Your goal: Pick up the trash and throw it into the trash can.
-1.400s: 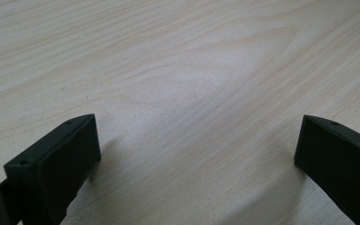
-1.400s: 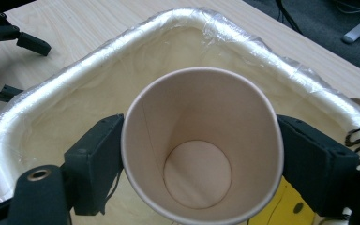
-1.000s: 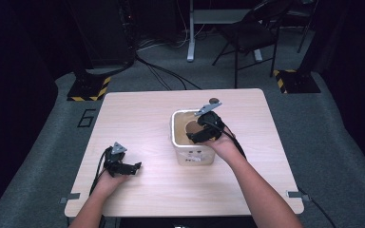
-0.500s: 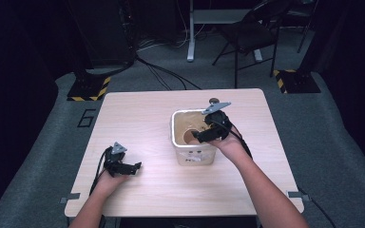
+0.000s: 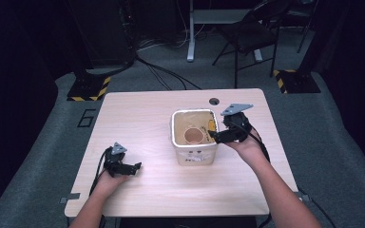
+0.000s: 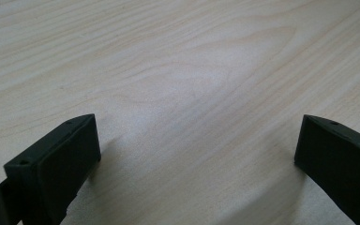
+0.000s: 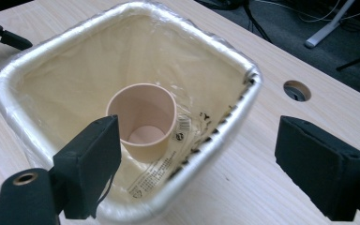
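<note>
Black right gripper (image 7: 197, 164) agape (empty), beside bin (image 7: 243, 89)

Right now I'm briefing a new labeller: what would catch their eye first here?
The white bin lined with clear plastic, standing right of the table's middle, with a tan paper cup upright inside. Next, the right gripper, jaws open at the bin's right rim, and the left gripper, open near the table's front left.

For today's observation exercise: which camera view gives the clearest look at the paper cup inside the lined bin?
The right gripper view. There the paper cup sits close and large, upright, mouth open, its inside bottom visible, resting in the plastic-lined bin. The high view shows the cup small, as a ring from above. The left gripper view looks at bare tabletop.
</note>
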A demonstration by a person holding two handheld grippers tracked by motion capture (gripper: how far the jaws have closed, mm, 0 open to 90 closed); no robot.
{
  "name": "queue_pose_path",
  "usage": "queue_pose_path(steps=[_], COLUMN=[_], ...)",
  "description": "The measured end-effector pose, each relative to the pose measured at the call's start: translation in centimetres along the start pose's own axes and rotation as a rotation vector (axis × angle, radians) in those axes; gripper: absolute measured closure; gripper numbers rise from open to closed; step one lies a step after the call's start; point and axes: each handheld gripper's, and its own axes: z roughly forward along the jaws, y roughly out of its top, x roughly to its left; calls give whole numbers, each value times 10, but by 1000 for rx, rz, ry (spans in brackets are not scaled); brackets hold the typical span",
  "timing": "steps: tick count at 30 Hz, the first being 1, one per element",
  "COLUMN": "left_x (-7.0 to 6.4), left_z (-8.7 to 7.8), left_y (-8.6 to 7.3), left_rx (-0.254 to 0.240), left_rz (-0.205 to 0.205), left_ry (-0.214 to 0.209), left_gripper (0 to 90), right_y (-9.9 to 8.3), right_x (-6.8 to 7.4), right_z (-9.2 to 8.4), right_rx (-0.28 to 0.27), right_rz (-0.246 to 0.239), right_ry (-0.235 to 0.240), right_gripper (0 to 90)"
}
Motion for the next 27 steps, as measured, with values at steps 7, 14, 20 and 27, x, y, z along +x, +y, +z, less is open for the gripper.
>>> queue_pose_path(steps=[7, 14, 20, 27], left_x=[0, 0, 0, 0], left_z=[0, 0, 0, 0], left_y=[0, 0, 0, 0], left_rx=[0, 0, -1, -1], left_rz=[0, 0, 0, 0], left_ry=[0, 0, 0, 0], left_gripper=[2, 2, 2, 2], right_y=[-13, -26, -45, -57], right_x=[-10, -14, -14, -12], right_z=[-14, -25, -34, -35], right_rx=[-10, -21, -39, -36], right_rz=[20, 40, 57, 61], right_ry=[-13, -22, -50, -55], right_gripper=[149, 163, 166, 169])
